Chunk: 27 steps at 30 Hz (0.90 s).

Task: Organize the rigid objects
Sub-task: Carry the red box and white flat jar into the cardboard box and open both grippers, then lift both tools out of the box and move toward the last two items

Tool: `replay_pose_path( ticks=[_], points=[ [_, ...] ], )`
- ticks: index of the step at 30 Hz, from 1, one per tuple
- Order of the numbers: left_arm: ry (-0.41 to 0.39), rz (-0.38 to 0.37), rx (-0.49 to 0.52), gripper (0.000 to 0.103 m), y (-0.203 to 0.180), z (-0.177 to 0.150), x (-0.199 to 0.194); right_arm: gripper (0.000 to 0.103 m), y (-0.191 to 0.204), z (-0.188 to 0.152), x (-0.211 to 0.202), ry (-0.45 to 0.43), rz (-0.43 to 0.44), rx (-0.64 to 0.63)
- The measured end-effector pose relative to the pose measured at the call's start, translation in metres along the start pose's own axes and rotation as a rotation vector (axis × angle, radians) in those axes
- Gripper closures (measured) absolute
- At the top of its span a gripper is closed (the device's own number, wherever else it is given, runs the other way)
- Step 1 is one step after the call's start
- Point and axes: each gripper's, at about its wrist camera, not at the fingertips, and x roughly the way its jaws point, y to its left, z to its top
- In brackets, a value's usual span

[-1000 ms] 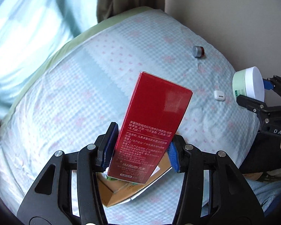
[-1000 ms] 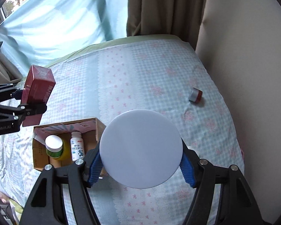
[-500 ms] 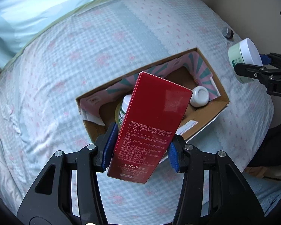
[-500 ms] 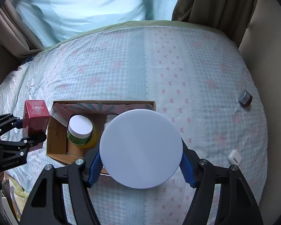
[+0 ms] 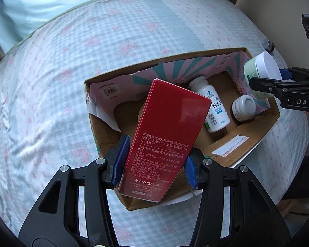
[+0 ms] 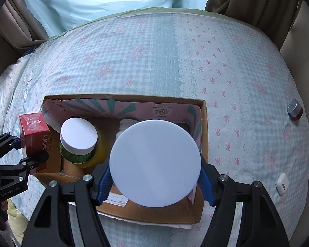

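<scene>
Left gripper clamps red carton by lower sides, over box. Right gripper clamps white-lidded jar across lid rim, over box too. Carton likely light, glossy, crushable: grip flat faces. Jar rigid, slick.

Soft even daylight, sharp focus, faint shadows, strong fisheye bending, dark corners

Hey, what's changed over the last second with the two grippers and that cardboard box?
Both grippers have come down over the cardboard box. The left gripper brought the red carton over its left end, the right gripper the white-lidded jar over its right. Nothing was let go; the jars and bottle inside and the small items on the bedspread stayed put.
</scene>
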Motion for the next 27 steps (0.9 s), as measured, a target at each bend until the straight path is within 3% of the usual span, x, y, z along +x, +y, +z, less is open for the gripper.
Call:
replay_pose_path(
  ticks=[3, 5, 6, 7, 8, 9, 12, 27],
  points=[
    [-0.005, -0.002, -0.022, 0.057, 0.004, 0.000, 0.005, 0.037, 0.003, 0.003, 0.010, 0.014, -0.019, -0.013],
    [-0.048, 0.014, -0.030, 0.048, 0.005, 0.000, -0.004, 0.036, 0.003, 0.004, 0.016, 0.026, -0.033, -0.018],
    [-0.068, 0.034, -0.027, 0.012, 0.004, 0.002, -0.010, 0.035, 0.003, 0.003, 0.017, 0.013, -0.035, -0.017],
    [-0.089, 0.053, -0.025, 0.000, 0.005, 0.003, -0.015, 0.018, 0.002, 0.003, 0.014, -0.015, -0.032, -0.015],
    [-0.088, 0.063, -0.027, 0.000, 0.005, 0.003, -0.017, 0.005, 0.001, 0.002, 0.011, -0.039, -0.024, -0.014],
    [-0.080, 0.067, -0.039, 0.000, 0.007, 0.003, -0.018, 0.000, 0.001, 0.002, 0.005, -0.070, -0.015, -0.014],
    [-0.063, 0.058, -0.060, 0.000, 0.010, -0.004, -0.018, 0.000, -0.001, 0.000, -0.009, -0.132, -0.001, 0.006],
    [-0.040, 0.093, -0.058, 0.000, -0.009, -0.022, -0.031, 0.000, -0.001, -0.018, -0.030, -0.114, -0.009, -0.002]
  ],
)
